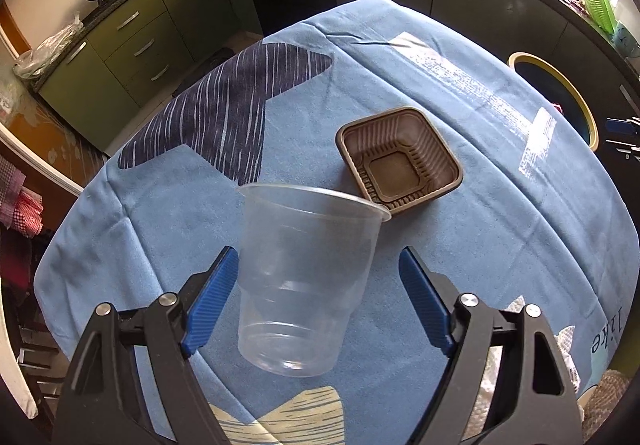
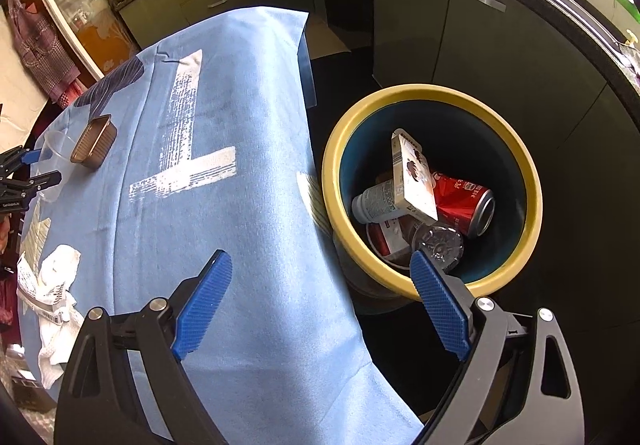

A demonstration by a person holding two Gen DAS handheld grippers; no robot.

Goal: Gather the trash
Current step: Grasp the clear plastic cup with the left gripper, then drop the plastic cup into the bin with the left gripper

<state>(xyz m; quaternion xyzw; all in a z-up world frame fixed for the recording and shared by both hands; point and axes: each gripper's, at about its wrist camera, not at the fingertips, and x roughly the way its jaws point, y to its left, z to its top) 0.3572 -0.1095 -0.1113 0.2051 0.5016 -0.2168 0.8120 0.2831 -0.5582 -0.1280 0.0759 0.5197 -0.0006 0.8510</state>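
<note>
A clear plastic cup point(image 1: 304, 277) stands upright on the blue tablecloth, between the open fingers of my left gripper point(image 1: 318, 265); the left pad point(image 1: 212, 305) is at its wall, the right pad is apart. A brown plastic tray point(image 1: 400, 159) lies just behind the cup. Both show small in the right wrist view, cup point(image 2: 56, 149) and tray point(image 2: 94, 147). My right gripper point(image 2: 320, 265) is open and empty over the table's right edge, next to the yellow-rimmed bin point(image 2: 532, 181) holding a red can point(image 2: 468, 201), a carton point(image 2: 416, 177) and bottles.
Crumpled white paper point(image 2: 54, 293) lies near the table's front left corner. The bin point(image 1: 576, 93) stands on the floor off the table's right side. Dark kitchen cabinets point(image 2: 440, 17) and a counter run behind the table.
</note>
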